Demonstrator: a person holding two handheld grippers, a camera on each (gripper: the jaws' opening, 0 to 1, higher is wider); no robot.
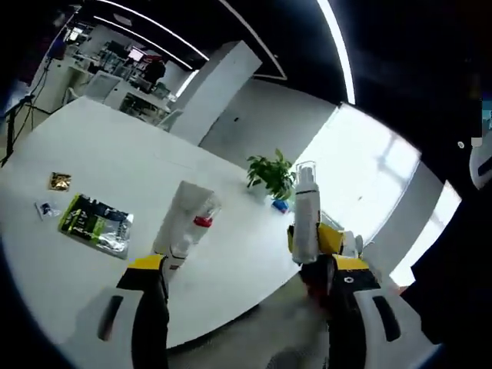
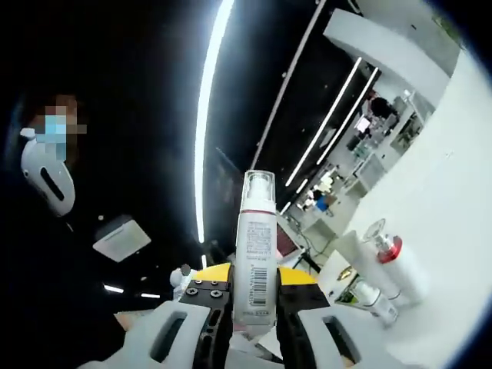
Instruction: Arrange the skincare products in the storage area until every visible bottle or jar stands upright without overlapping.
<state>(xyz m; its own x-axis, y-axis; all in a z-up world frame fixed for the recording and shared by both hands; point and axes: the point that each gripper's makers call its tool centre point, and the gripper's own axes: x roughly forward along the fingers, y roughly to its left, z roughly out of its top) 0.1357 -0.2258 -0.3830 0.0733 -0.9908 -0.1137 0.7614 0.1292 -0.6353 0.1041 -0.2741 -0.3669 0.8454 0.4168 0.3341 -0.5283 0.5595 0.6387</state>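
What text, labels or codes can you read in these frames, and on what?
No text is legible.
White pump bottle in the right gripper: barcode and red print, too small to read.
White bottle with a red collar in the left gripper: print blurred.
Green and black packet on the white table: lettering too small to read.
Gold sachet: no readable print.

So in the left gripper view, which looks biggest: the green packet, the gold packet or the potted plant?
1. green packet
2. potted plant
3. gold packet

The plant sits farther back on the white table, so it may only look smaller than the green packet.
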